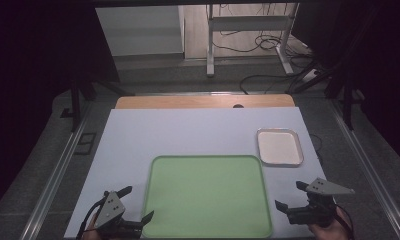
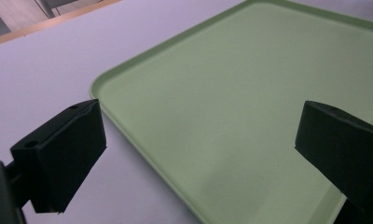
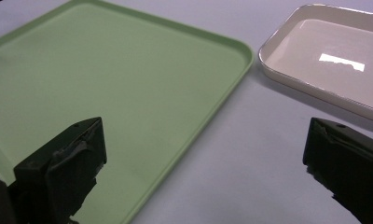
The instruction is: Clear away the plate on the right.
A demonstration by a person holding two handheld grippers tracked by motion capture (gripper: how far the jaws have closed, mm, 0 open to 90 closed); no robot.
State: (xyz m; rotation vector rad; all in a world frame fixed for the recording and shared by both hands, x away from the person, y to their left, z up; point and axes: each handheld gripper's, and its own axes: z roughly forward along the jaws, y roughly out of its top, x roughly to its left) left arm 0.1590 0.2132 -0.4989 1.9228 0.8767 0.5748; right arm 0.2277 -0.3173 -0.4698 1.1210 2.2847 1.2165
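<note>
A green tray (image 1: 206, 195) lies flat in the middle of the white surface (image 1: 178, 132). A small white tray (image 1: 280, 147) sits just past its far right corner, long side pointing away. The left gripper (image 1: 129, 206) and right gripper (image 1: 291, 196) sit beside the green tray, fingers spread wide, holding nothing.

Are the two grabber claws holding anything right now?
No. The left gripper and the right gripper are both open with nothing between their jaws. They hang beside the green tray, not touching it.
</note>
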